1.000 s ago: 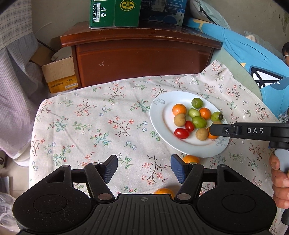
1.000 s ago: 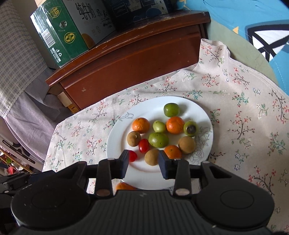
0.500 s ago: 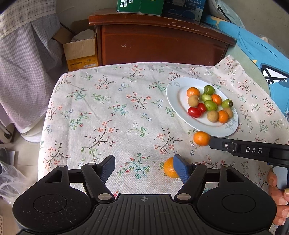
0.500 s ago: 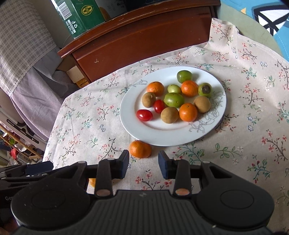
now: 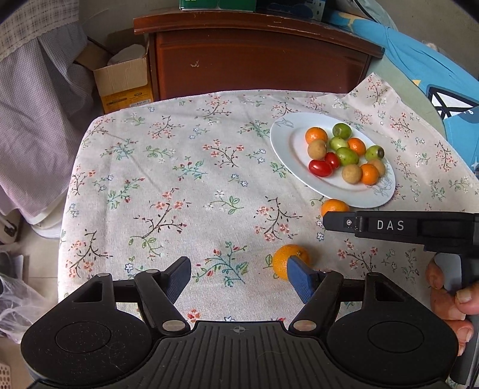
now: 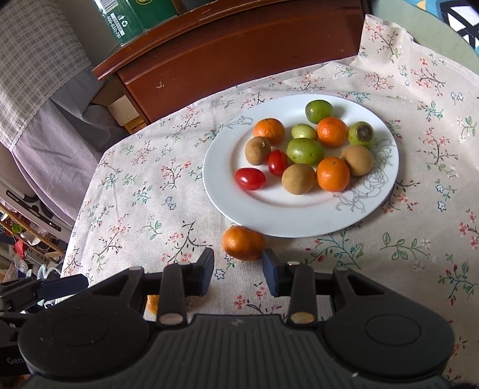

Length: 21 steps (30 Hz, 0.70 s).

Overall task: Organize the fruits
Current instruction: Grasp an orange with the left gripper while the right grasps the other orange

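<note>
A white plate [image 5: 284, 134] [image 6: 227, 194] on the floral tablecloth holds several oranges, green fruits, brown fruits and two red tomatoes [image 6: 250, 178]. Two oranges lie loose on the cloth. One [image 6: 243, 243] [image 5: 333, 206] rests just off the plate's near rim, right in front of my right gripper [image 6: 238, 267], which is open and empty. The other [image 5: 286, 263] lies beside my left gripper's right finger; my left gripper [image 5: 239, 275] is open and empty. The right gripper's body [image 5: 389, 224] crosses the right of the left wrist view.
A dark wooden cabinet [image 5: 257, 59] stands behind the table, with green cartons [image 6: 134, 15] on top. A cardboard box [image 5: 122, 80] and checked fabric [image 5: 39, 98] are at the left. A blue cloth [image 5: 434, 77] lies at the right. The table's left edge drops to the floor.
Both grippers have pulled back towards me from the plate. The two loose oranges have come into full view in front of the fingers. Jaw openings are unchanged.
</note>
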### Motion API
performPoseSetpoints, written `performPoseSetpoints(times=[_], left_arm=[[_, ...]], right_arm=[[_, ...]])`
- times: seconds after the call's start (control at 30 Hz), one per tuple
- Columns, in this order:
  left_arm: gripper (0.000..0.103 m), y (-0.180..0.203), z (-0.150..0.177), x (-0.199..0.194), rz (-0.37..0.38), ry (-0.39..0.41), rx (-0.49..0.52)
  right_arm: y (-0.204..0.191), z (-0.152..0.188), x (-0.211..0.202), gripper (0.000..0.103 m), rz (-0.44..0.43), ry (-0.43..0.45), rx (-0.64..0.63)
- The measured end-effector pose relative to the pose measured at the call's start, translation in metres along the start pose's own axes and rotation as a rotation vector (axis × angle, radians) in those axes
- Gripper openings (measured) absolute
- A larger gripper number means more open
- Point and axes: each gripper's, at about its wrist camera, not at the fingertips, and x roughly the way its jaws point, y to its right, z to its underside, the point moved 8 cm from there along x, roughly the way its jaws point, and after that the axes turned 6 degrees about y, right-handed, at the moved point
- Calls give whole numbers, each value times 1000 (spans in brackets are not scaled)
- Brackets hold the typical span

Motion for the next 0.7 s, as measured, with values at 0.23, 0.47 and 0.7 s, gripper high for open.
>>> performPoseSetpoints(times=[0.23,0.47,0.7], left_arm=[[71,9,3,0,53,7,35],[71,29,3,4,107,33,84],[58,41,8,21,110,18,118]], right_arm=[[1,0,4,35,16,4,-4],[4,0,1,28,10,-2,9],[4,-6,-14,24,-4,18,9]])
